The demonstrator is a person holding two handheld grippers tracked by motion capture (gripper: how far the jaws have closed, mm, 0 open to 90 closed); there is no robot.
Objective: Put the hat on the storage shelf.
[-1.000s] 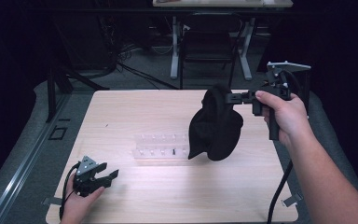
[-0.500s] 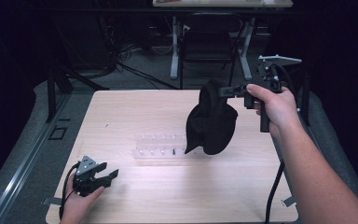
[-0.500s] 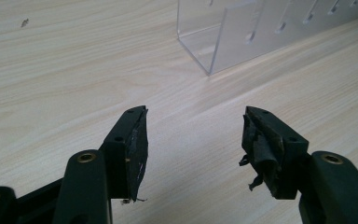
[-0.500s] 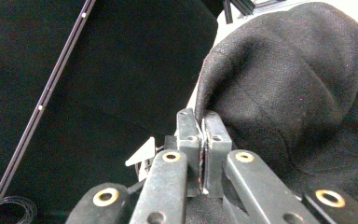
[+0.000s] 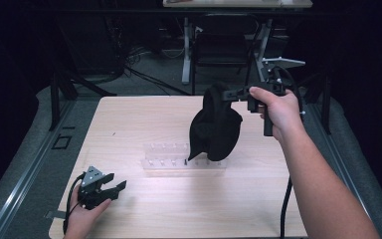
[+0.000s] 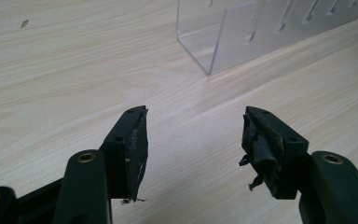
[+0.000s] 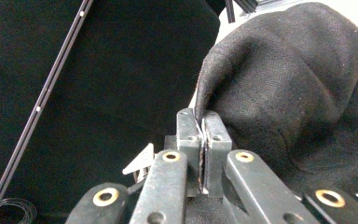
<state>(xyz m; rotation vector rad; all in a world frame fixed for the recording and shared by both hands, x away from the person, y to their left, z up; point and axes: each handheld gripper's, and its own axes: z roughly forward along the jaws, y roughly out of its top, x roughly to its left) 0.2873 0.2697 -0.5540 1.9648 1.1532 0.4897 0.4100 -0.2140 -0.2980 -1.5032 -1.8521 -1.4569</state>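
Black cloth hangs above the bench; right gripper view shows fingers clamped on its edge. Left gripper at 7 o'clock, fingers apart.

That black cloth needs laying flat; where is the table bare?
Bare wood lies left of the clear rack toward the table's far left corner, and along the near edge between the left tongs and the right forearm. It is crowded where the black cloth hangs over the rack's right end.
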